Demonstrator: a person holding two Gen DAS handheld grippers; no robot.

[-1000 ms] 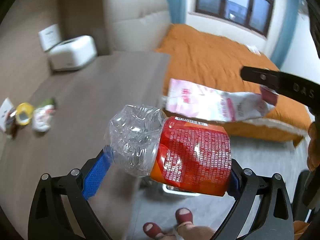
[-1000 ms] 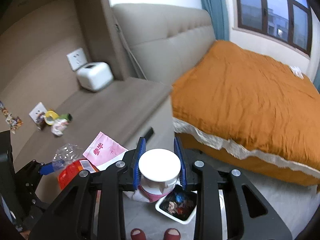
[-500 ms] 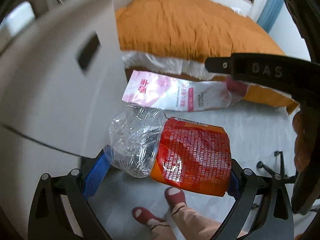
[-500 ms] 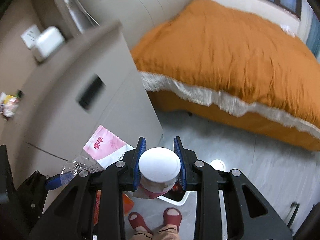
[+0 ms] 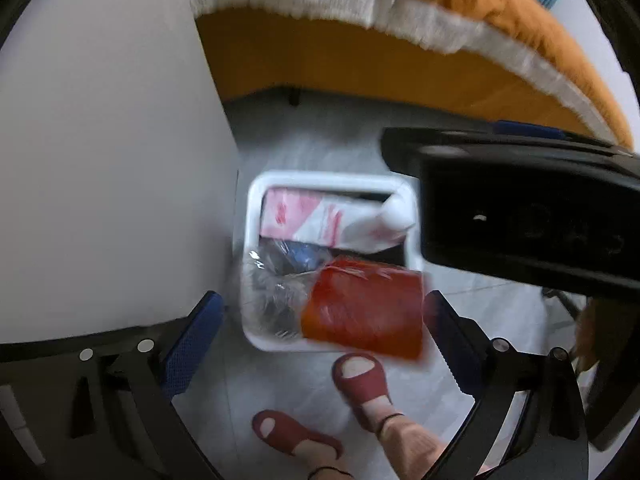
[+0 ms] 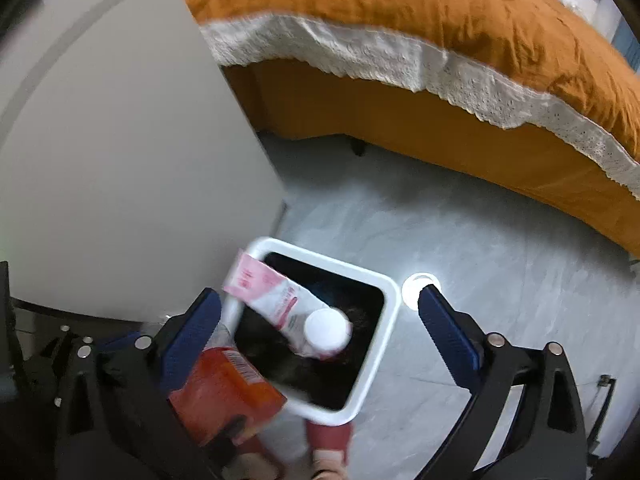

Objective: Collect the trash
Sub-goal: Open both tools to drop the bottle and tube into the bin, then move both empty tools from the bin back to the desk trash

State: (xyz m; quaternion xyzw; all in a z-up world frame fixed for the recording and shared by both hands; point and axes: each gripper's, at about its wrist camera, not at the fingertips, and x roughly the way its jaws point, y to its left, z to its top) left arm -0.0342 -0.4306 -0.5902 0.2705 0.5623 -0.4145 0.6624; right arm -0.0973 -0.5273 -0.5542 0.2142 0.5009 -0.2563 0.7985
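Both grippers point(image 5: 320, 320) point(image 6: 320, 312) gape wide above the white bin point(image 6: 390, 292); one crushed bottle point(image 5: 360, 312) and one pink pouch point(image 6: 288, 300) drop into it, beside the cabinet point(image 6: 120, 160), two red slippers point(image 5: 362, 376) below.

1 bottle point(image 5: 360, 308), 1 pouch point(image 6: 288, 304), 1 bin point(image 6: 384, 284)

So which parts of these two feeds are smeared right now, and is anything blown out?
Left wrist view: the bottle and pink tube over the white bin are motion-blurred, and the right gripper's body is a soft dark mass. Right wrist view: the bottle and tube smear too; a ceiling-light reflection on the floor is blown out. Both bend edges like fisheyes.
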